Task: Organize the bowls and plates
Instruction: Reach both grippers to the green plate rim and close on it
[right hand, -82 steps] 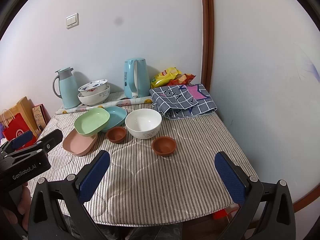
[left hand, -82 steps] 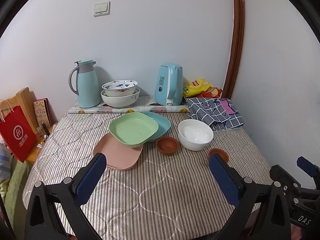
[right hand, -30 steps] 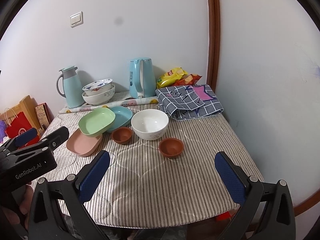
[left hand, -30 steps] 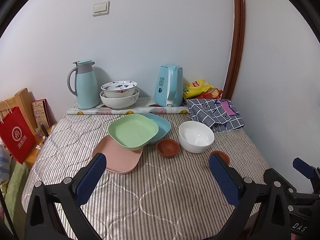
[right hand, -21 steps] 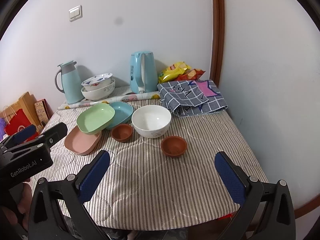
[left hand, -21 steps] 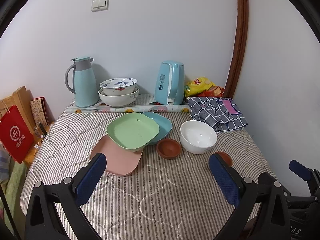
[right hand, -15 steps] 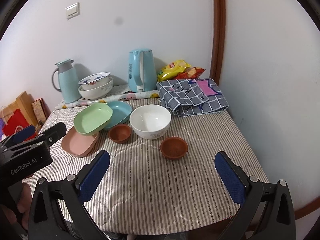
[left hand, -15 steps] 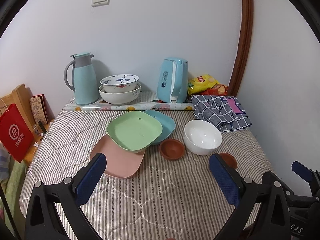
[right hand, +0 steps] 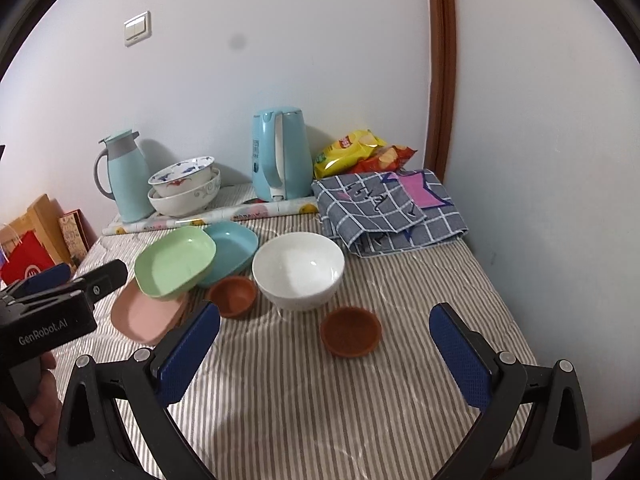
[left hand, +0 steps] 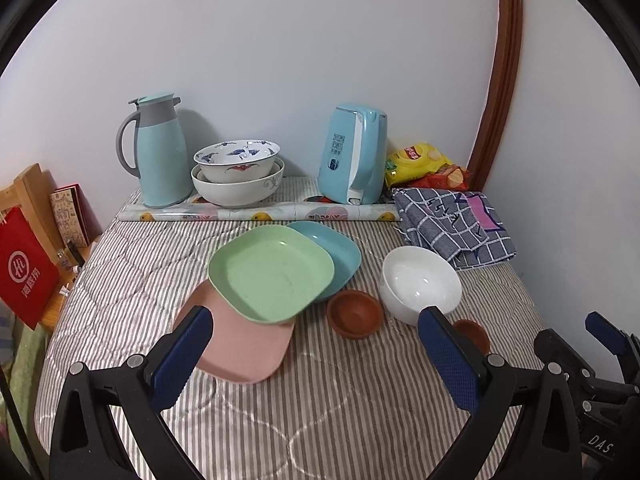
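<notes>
Left gripper [left hand: 314, 354]: jaws wide, empty, above the striped table [left hand: 320, 420].
Right gripper [right hand: 326, 354]: jaws wide, empty.
Green plate [left hand: 272, 274]: tilted, overlapping pink plate [left hand: 244, 350] at 7 o'clock and blue plate [left hand: 336, 250] at 2 o'clock.
White bowl [right hand: 298, 270]: centre; brown bowls [right hand: 350, 332] at 5 and 8 o'clock (apart).

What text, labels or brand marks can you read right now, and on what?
"GenRobot.AI": on the left gripper body, seen from the right wrist.
"DAS": cut off, on the right gripper body.
Red paper bag: white logo and characters, not legible.
Electric kettle label: too small.
Yellow snack bag logo: blurred.
</notes>
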{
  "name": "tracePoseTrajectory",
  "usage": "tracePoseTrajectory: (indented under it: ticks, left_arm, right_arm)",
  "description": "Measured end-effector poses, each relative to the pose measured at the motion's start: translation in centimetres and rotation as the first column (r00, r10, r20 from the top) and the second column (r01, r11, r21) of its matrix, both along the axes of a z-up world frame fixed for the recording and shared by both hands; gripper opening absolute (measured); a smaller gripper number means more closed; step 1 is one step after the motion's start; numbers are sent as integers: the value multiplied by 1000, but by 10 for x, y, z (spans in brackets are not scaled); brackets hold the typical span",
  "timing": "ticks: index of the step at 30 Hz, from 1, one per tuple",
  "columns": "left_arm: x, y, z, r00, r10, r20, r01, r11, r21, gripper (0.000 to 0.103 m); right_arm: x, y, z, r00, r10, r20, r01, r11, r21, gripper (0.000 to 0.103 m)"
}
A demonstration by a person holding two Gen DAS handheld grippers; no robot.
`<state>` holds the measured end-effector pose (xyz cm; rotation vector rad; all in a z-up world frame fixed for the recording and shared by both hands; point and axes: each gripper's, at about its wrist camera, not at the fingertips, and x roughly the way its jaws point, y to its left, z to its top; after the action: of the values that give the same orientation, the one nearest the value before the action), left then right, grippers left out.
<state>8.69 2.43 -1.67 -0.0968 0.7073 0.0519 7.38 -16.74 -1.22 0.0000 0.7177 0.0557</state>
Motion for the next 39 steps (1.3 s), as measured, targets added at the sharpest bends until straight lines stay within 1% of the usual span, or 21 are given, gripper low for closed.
tracePoseTrajectory:
  ticks: [3,5,8,10,15,18,21,26,28,30,32,34,36,39]
  left_arm:
    - [7,5,1,1000,14,6,-14,1000,10,103]
    - [13,8,1,1000,19,8,-19,1000,12,103]
    - [23,15,0,1000,30,1,-30,999,13,103]
    - [31,20,-1,999,38,-6,-38,999,10,103]
    - [44,34,-6,998,59,-17,-59,998,3,103]
    - [53,42,-12,997,63,-33,-63,998,-3,103]
    - [63,51,-20,996,72,-53,-73,997,-5,103]
    - [81,64,-35,992,82,-95,-84,996,-21,96]
    - [87,69,-42,991,84,-109,-87,996,-23,91]
    - [93,75,-49,987,91,-131,-95,995,-27,88]
    - [99,82,-55,985,97,-143,-103,994,-37,83]
    - [105,89,-61,982,107,-157,-115,992,-46,83]
    - [110,95,-66,980,114,-162,-124,991,-53,81]
    - [118,104,-74,978,117,-170,-129,990,-61,75]
  right_arm:
    - [15,6,0,1000,-10,-16,10,1000,-14,101]
    - [25,11,-2,999,2,-37,-2,1000,-16,101]
    - [37,14,-4,998,27,-57,-25,999,36,101]
    - [46,17,-7,997,31,-71,-27,998,51,101]
    - [61,30,-12,997,33,-65,-31,999,26,101]
    - [72,36,-19,997,25,-79,-24,1000,15,101]
    - [82,40,-27,995,32,-90,-29,999,36,101]
    - [104,52,-38,989,73,-127,-64,996,70,101]
    - [111,59,-42,988,83,-130,-75,995,62,99]
    - [118,68,-46,984,110,-137,-102,993,63,91]
    - [126,79,-51,979,143,-149,-134,989,65,86]
    - [132,90,-55,974,167,-155,-159,985,63,82]
    - [138,100,-61,967,193,-165,-186,981,61,73]
    - [148,116,-69,957,221,-186,-215,975,50,67]
